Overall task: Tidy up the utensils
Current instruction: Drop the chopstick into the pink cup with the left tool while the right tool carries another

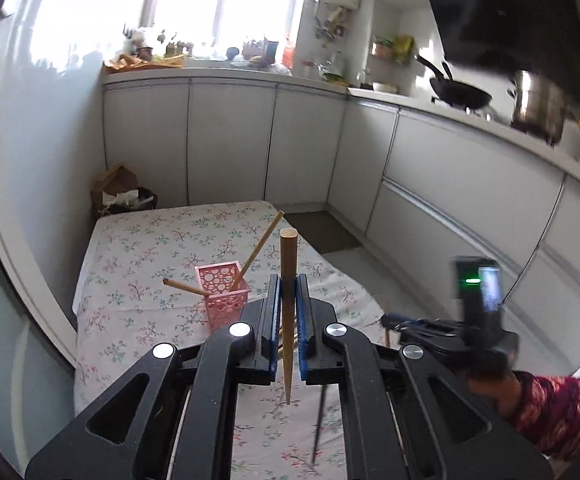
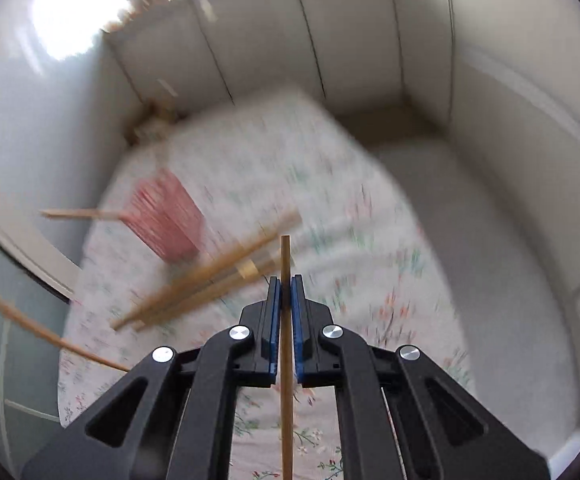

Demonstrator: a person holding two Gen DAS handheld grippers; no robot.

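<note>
My left gripper [image 1: 289, 286] is shut on a wooden chopstick [image 1: 288, 280] that stands upright between the blue pads, thick end up. A pink perforated holder [image 1: 223, 293] stands on the floral table just left of it, with two chopsticks [image 1: 258, 249] leaning out. My right gripper [image 2: 285, 287] is shut on a thin chopstick [image 2: 285, 320], also upright. In the blurred right wrist view the pink holder [image 2: 168, 216] is up left, and a bundle of chopsticks [image 2: 210, 280] lies on the cloth left of the fingers. The right gripper's body [image 1: 478, 312] shows at the right of the left view.
The table has a floral cloth [image 1: 162, 232] and stands in a kitchen corner. White cabinets [image 1: 230, 140] run behind and to the right. A bin with paper bags [image 1: 122, 196] sits past the table's far left corner. A dark chopstick [image 1: 320, 420] lies on the cloth under my left gripper.
</note>
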